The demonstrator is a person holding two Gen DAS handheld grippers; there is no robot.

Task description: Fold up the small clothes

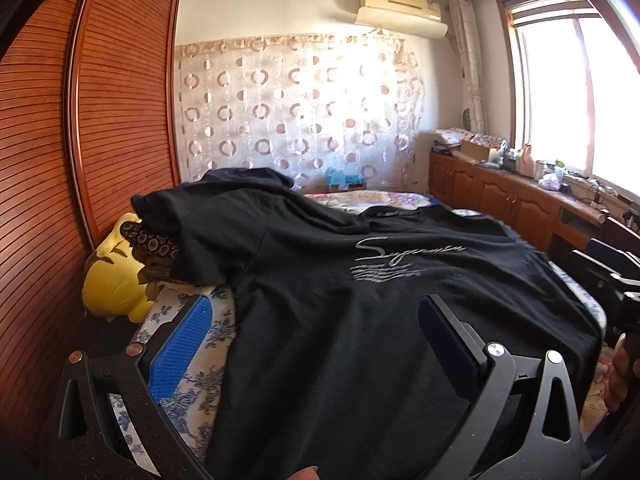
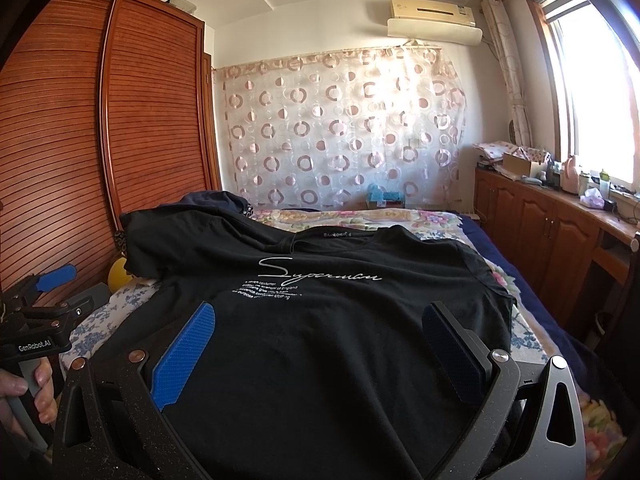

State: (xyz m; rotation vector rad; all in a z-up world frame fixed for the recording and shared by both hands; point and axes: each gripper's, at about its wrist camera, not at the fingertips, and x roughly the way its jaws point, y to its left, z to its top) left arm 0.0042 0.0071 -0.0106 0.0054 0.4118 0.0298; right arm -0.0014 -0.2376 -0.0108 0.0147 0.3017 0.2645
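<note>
A black T-shirt (image 2: 320,320) with white script lies on the bed (image 2: 532,320). Above it, left gripper (image 1: 316,348), marked "GenRobot.AI", and right gripper (image 2: 320,344) gape wide, empty.

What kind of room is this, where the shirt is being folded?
Most likely a home bedroom: the black T-shirt lies on a bed with floral bedding, beside a tall slatted wooden wardrobe, with an air conditioner above a curtain.
</note>
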